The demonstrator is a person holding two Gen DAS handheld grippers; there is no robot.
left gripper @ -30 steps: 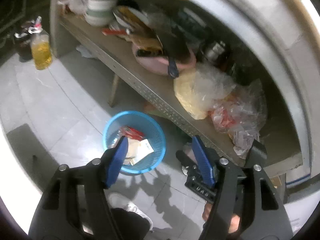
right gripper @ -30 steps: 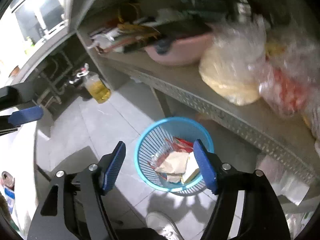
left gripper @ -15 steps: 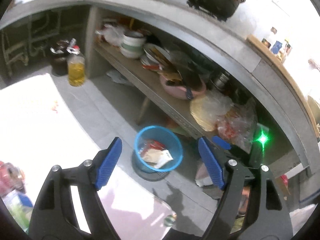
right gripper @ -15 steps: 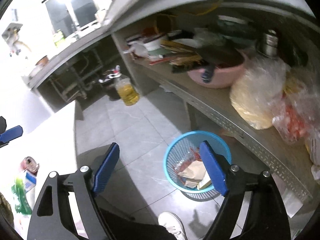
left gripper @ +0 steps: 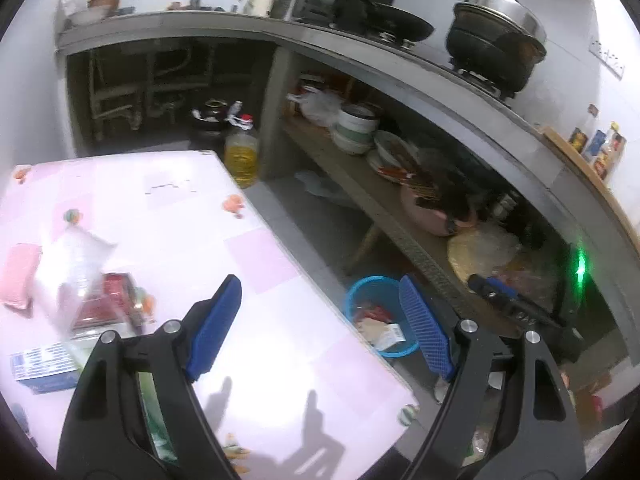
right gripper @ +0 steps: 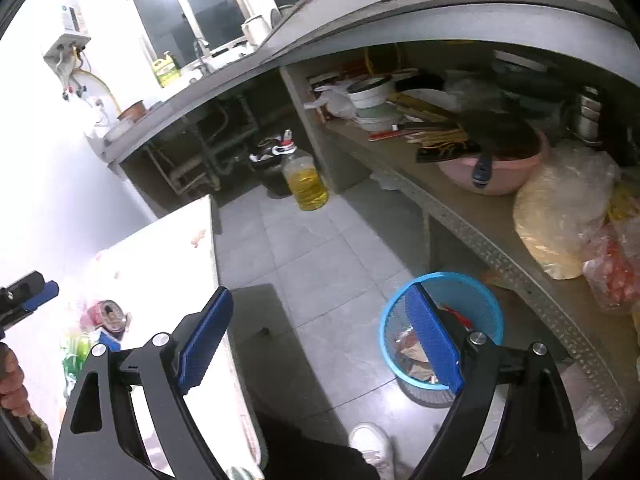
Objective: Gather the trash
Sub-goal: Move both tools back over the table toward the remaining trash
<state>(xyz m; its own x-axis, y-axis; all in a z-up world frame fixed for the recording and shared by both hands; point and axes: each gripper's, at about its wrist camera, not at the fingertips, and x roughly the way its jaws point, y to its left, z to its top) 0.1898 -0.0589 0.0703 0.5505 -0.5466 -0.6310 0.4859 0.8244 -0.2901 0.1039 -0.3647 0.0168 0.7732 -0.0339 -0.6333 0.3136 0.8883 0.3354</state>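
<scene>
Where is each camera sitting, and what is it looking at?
Left wrist: sits on the left gripper, looking down over its open blue fingers at the pink table with litter and the kitchen shelf; the right gripper shows at right.
Right wrist: sits on the right gripper, facing the grey floor and shelf; a white shoe, a hand and the left gripper's tip show.
Both see the blue bin with trash and the oil bottle.

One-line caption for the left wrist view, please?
Open, empty left gripper over the pink table, wrappers at left, blue trash basket on the floor beyond.
</scene>
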